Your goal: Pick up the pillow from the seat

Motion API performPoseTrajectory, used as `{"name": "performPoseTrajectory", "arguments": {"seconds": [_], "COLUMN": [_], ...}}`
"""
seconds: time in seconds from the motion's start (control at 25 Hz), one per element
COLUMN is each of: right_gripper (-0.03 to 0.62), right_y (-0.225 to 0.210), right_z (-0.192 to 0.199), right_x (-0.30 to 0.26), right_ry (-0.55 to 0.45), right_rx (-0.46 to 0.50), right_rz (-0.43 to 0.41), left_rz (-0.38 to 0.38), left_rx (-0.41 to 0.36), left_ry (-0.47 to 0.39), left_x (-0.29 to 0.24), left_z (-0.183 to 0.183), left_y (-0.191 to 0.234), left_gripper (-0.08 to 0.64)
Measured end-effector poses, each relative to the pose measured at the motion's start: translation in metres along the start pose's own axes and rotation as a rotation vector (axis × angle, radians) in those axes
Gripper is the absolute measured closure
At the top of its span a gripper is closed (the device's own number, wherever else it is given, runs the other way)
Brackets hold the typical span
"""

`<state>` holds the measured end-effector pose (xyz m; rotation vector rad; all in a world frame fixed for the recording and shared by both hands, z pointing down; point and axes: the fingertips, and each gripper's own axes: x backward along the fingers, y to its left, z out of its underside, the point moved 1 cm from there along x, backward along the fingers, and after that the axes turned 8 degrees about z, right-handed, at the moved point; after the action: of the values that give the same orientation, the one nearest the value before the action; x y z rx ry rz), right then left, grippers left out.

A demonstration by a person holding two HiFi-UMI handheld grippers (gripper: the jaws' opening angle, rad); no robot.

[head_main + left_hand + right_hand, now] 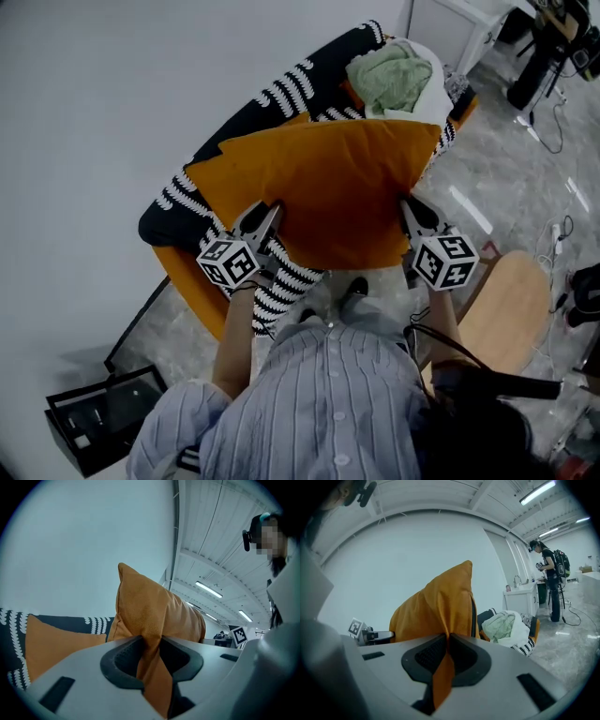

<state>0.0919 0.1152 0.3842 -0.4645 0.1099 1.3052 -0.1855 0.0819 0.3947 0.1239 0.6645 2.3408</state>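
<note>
The left claw (272,212) (151,649) pinches a fold at one near corner of the orange pillow (328,187) (150,606). The right claw (410,212) (446,654) is pressed tight on the other near corner of the pillow (436,606). The pillow stretches between them over the middle of the bench (187,292), which is orange and draped with a black-and-white striped blanket (281,89). A pale green cloth (389,75) is bundled at the bench's far right end. The bench's far edge stands against a plain white wall (103,112). The floor (506,178) is glossy grey stone, with a round wooden stool (511,309) near the bench's right end. Across the room, a person (548,573) stands by a white cabinet (520,599).
</note>
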Motion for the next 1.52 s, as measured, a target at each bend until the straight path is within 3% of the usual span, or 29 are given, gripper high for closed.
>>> {"name": "performPoseTrajectory", "arguments": {"seconds": [0.44,0.88,1.24,1.52], "right_gripper": [0.552,0.552,0.554,0.554], "right_y": [0.110,0.192,0.214,0.203], "right_z": [0.014,0.056,0.082,0.091], "right_x": [0.008,0.045,0.087,0.119], "right_ry": [-0.017,-0.013,-0.004,0.019], "right_rx": [0.016,0.014,0.014,0.008], "right_rz": [-0.023,-0.005,0.013,-0.037], "left_rz": [-0.004,0.021,0.027,-0.021], "left_rx": [-0.019,-0.004,0.011,0.006], "left_ry": [-0.056,-0.072,-0.084,-0.101], "left_x": [0.113,0.211,0.253,0.271], "left_z": [-0.028,-0.020,-0.001,0.019], "left_y": [0.023,0.029,0.008,-0.031], "left_gripper": [0.437,0.437,0.439,0.439]}}
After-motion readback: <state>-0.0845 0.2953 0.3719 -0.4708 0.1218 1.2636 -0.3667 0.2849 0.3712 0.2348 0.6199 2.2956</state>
